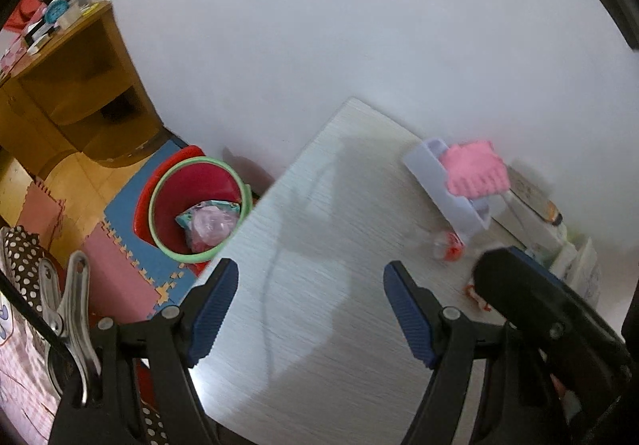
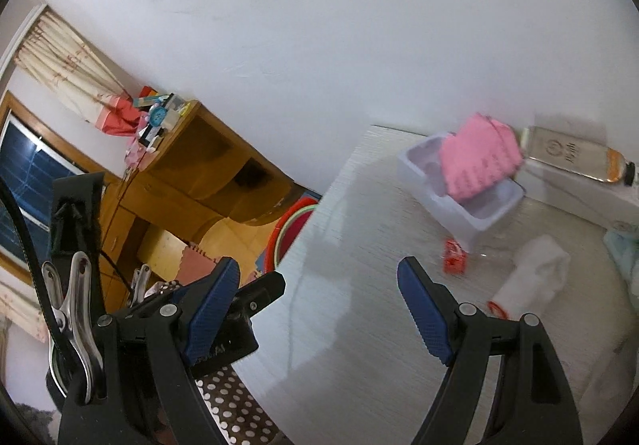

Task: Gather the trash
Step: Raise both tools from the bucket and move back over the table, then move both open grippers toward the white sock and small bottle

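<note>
Red wrapper (image 2: 454, 256) waits on the tabletop (image 1: 319, 245); both my claws, left claw (image 1: 309, 309) and right claw (image 2: 319, 305), gape empty, so next I reach, then bin (image 1: 199, 205) it.

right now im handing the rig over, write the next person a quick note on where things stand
Left gripper: open, empty, over the table.
Right gripper: open, empty, over the same table.
Bin: on the floor beside the table's edge, crumpled wrappers already inside.
Left on the table: red wrapper scrap, white crumpled bag, a clear piece with red by the white tray.
Pink cloth is draped on the tray; probably not trash.
To do: pick up these pieces and drop them in the bin.
</note>
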`<state>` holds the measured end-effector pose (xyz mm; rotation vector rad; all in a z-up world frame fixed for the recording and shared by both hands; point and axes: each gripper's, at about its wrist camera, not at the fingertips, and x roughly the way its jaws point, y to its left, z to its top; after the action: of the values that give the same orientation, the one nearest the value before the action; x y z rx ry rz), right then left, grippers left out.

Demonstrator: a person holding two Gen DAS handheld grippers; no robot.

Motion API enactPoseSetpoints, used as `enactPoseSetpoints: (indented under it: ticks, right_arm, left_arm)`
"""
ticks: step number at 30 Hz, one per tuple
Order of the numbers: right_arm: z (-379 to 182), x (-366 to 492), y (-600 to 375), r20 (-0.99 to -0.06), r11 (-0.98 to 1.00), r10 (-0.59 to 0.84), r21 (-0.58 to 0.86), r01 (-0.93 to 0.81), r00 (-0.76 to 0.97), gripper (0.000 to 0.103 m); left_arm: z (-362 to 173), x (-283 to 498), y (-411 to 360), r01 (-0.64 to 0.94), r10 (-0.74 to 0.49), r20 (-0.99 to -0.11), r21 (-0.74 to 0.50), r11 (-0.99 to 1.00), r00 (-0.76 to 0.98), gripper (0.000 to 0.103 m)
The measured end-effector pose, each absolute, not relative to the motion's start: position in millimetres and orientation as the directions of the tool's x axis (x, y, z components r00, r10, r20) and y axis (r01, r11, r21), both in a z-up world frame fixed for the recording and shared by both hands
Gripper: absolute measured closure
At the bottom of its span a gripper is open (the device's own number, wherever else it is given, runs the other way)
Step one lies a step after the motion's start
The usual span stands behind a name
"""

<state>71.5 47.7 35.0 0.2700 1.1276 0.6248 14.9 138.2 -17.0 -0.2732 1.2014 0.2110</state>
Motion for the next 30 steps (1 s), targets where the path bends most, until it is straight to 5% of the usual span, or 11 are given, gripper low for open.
enactPoseSetpoints:
  ticks: [30]
  right_arm:
    - [48.2,59.7,-17.1,-0.753,0.828,0.557,0.469,-0.309,0.350,0.020]
  left_arm:
    - [-15.5,31.1,84.4,-0.211,-0.026,-0.936,-0.106,0.972,0.350,0.024]
